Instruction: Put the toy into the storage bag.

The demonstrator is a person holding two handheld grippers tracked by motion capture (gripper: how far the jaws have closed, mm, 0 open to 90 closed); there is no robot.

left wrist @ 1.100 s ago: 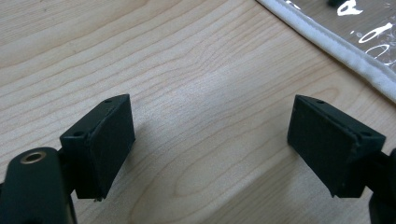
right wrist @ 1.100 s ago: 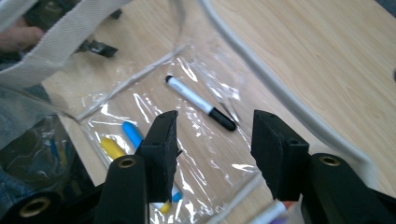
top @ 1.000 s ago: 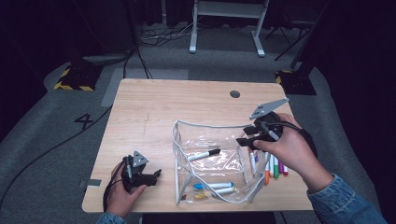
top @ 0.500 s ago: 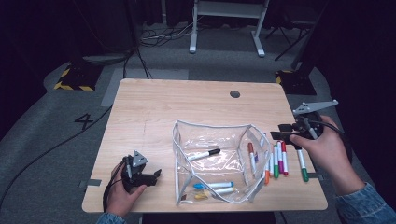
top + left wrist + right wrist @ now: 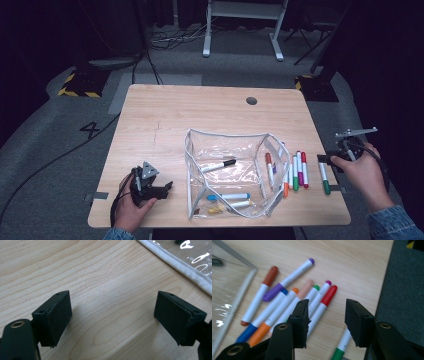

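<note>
Roughly partway: a few markers, one black (image 5: 218,165), already lie in the clear pouch (image 5: 227,141), while the colored markers (image 5: 295,171) remain on the table (image 5: 190,110) beside it. My right gripper (image 5: 325,159) hovers over the green marker (image 5: 324,178), jaws spread and just closing, nothing pinched. My left gripper (image 5: 167,188) rests spread and empty near the pouch.

pale wood-grain bench (image 5: 200,115); clear pouch (image 5: 235,150) with white edging; markers (image 5: 294,300) white-bodied, capped red, green, orange, blue, purple, brown; both tools black.
</note>
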